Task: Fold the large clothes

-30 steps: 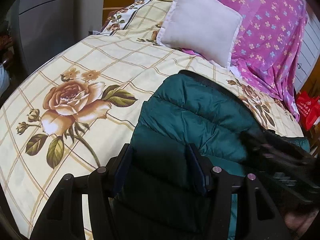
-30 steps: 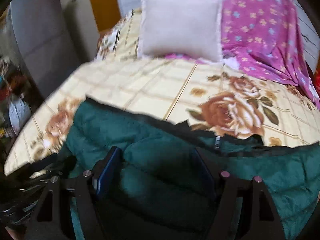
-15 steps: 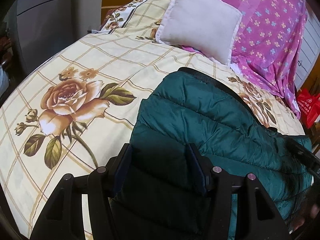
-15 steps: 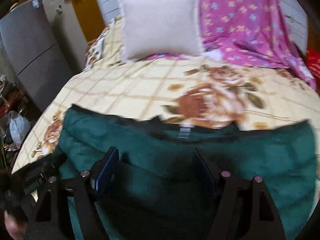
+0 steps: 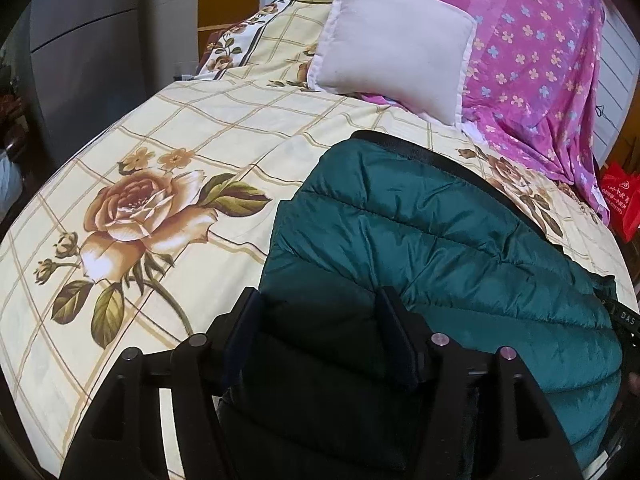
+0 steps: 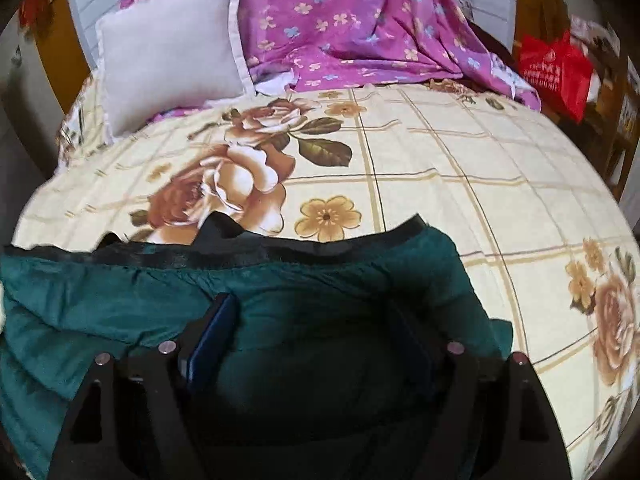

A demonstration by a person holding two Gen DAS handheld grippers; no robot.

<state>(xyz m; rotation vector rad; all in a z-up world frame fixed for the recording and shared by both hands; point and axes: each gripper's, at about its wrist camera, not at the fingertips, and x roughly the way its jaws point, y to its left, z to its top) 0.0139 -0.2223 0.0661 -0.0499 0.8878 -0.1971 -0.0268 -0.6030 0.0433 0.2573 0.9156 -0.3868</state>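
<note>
The green puffer jacket [image 5: 432,240] lies in the lower frame on the bed [image 5: 224,136], seemingly part-folded with more folds left, under both the left hand-held gripper [image 5: 320,332] and right hand-held gripper [image 6: 316,340], jaws spreading, pinching nothing

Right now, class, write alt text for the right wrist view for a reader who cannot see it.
A dark green puffer jacket lies on a rose-print bedspread, with the right tool over it, its jaws opening and jacket fabric between them. Behind are a pale pillow, a purple flowered sheet and a red bag.
</note>
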